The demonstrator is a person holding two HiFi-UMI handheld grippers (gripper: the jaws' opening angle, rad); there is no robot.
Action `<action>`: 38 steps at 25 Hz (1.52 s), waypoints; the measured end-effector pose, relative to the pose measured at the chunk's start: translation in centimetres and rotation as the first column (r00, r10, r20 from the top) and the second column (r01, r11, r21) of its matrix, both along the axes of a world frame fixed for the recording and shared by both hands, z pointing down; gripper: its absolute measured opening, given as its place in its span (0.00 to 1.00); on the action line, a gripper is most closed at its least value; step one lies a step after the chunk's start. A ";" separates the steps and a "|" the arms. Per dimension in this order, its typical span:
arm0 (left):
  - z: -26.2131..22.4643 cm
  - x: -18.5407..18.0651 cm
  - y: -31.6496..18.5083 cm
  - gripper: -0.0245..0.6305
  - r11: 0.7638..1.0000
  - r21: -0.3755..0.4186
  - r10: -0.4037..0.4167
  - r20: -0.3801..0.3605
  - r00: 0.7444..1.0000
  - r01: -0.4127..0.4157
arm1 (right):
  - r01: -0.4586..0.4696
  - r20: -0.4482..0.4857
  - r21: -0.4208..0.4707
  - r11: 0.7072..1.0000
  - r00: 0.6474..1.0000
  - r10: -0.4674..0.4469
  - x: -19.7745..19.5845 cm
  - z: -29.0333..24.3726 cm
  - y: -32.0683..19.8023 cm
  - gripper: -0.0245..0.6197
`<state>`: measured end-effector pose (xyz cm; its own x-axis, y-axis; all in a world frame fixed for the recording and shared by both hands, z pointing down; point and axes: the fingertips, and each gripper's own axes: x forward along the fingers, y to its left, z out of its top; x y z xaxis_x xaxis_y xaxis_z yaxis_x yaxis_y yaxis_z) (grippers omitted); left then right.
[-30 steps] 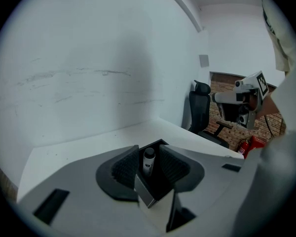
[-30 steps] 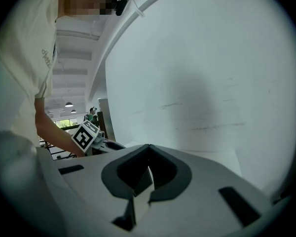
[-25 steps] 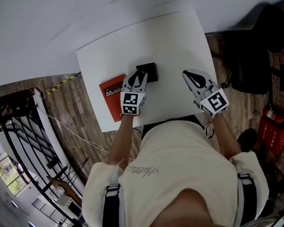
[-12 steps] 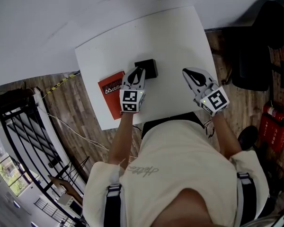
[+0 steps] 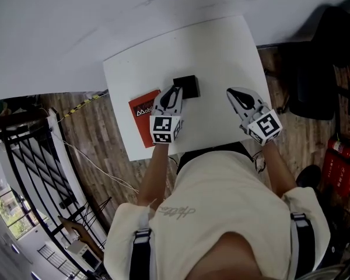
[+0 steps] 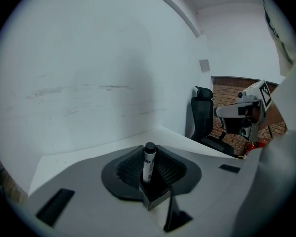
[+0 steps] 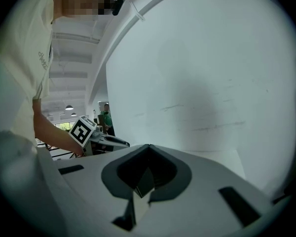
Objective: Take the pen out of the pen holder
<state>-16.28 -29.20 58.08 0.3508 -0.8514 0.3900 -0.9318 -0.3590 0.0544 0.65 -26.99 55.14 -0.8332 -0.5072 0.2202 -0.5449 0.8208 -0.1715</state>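
Bench [image 5: 221, 45]: white, under both grippers.
Pen holder [image 5: 189, 85]: black, right at the left gripper's tip.
Left gripper [image 5: 175, 91]: jaws have just been closing, pads clamped on the pen.
Right gripper [image 5: 232, 92]: jaws together, empty, off to the side.
Pen [image 6: 148, 164]: upright between the left jaws, lower end probably inside the holder, hidden.
Risk: a tilted pull snags and tips the holder; a light pinch lets the pen slip.

The left tool [image 6: 149, 176], jaws just closed, grips the upright pen [image 6: 149, 158].

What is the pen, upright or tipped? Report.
Upright: the left gripper view shows the pen vertical, cap on top, in the left claw, whose jaws have just closed on it.
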 end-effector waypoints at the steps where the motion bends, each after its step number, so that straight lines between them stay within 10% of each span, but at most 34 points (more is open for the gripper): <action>1: -0.4 -0.1 0.2 0.17 1.000 0.005 -0.007 -0.001 1.000 0.007 | 0.001 0.006 0.001 1.000 1.000 -0.001 -0.1 -0.1 0.1 0.05; 38: -8.5 -3.3 5.4 0.17 0.982 0.178 -0.064 -0.030 0.998 0.068 | 0.061 -0.002 0.179 0.982 0.998 -0.061 -2.8 -6.7 0.8 0.05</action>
<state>-19.55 -23.82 49.61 0.2990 -0.9283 0.2213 -0.9529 -0.3028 0.0173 -2.12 -26.15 48.43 -0.8643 -0.4864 0.1279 -0.4927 0.8700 -0.0208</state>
